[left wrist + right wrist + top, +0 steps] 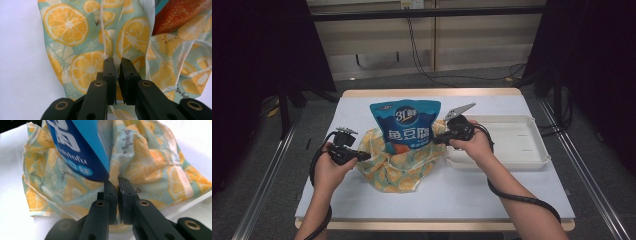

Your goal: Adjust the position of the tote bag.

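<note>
A cloth bag (398, 170) printed with orange slices lies open in the middle of the white table. A blue snack pouch (406, 125) stands upright inside it. My left gripper (365, 156) is at the bag's left edge. In the left gripper view its jaws (117, 61) are shut on a fold of the printed cloth (75, 37), with the pouch's red corner (180, 15) behind. My right gripper (438, 140) is at the bag's right edge. Its jaws (117, 181) are pinched on the cloth (150, 165) just under the pouch's lower corner (75, 150).
A white plastic tray (512, 145) sits on the table to the right of the bag, close behind my right hand. Its rim (195, 205) runs under the cloth in the right gripper view. Bare table surface (452, 197) lies in front of the bag.
</note>
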`<move>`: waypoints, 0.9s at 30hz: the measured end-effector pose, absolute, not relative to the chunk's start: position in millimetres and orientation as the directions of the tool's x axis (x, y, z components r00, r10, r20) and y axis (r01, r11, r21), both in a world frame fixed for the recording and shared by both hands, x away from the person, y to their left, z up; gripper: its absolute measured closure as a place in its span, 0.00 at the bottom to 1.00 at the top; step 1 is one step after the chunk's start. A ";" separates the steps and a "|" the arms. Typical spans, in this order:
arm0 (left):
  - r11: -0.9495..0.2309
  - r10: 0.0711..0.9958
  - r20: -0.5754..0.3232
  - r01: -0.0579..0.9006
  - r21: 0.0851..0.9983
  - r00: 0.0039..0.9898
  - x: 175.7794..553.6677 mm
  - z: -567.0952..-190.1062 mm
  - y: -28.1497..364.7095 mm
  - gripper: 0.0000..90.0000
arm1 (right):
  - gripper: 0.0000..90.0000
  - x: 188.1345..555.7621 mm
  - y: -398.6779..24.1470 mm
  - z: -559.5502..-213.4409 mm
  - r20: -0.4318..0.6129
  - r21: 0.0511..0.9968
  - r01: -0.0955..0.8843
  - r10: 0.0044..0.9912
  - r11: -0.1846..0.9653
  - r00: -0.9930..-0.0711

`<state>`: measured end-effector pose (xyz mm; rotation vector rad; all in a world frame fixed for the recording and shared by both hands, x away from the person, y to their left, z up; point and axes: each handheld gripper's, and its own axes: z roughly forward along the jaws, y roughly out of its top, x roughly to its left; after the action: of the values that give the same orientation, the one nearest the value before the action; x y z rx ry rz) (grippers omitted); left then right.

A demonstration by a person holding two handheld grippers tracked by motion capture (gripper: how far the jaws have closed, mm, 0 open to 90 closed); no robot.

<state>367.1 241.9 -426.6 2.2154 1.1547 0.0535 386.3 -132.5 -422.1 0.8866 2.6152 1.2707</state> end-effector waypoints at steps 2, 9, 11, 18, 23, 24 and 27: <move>-0.415 0.754 -0.243 0.729 0.545 0.610 367.3 -427.6 242.9 0.94 | 0.96 385.7 -131.9 -424.6 0.150 0.742 0.461 0.550 0.487 -0.822; -0.399 0.765 -0.252 0.744 0.536 0.592 367.8 -431.5 245.4 0.96 | 0.95 386.5 -129.6 -436.5 0.157 0.722 0.483 0.563 0.495 -0.812; -0.394 0.767 -0.254 0.745 0.538 0.589 367.6 -432.0 245.3 0.96 | 0.95 387.2 -129.5 -438.9 0.155 0.718 0.483 0.562 0.500 -0.813; -0.394 0.763 -0.253 0.739 0.546 0.594 367.4 -430.4 244.5 0.91 | 0.94 387.0 -128.3 -448.6 0.159 0.691 0.503 0.570 0.519 -0.806; -0.392 0.747 -0.263 0.724 0.568 0.610 366.1 -421.9 245.3 0.82 | 0.93 387.4 -128.3 -449.0 0.156 0.694 0.499 0.569 0.519 -0.808; -0.396 0.748 -0.251 0.716 0.574 0.615 365.9 -420.5 244.8 0.80 | 0.93 387.4 -128.2 -448.5 0.151 0.692 0.498 0.570 0.522 -0.807; -0.389 0.742 -0.249 0.703 0.595 0.622 365.9 -415.9 244.4 0.74 | 0.93 387.4 -127.8 -448.1 0.150 0.693 0.496 0.569 0.523 -0.809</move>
<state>365.9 244.4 -415.9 2.1653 1.1281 0.0744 387.4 -127.8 -448.1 0.9318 2.6577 1.1620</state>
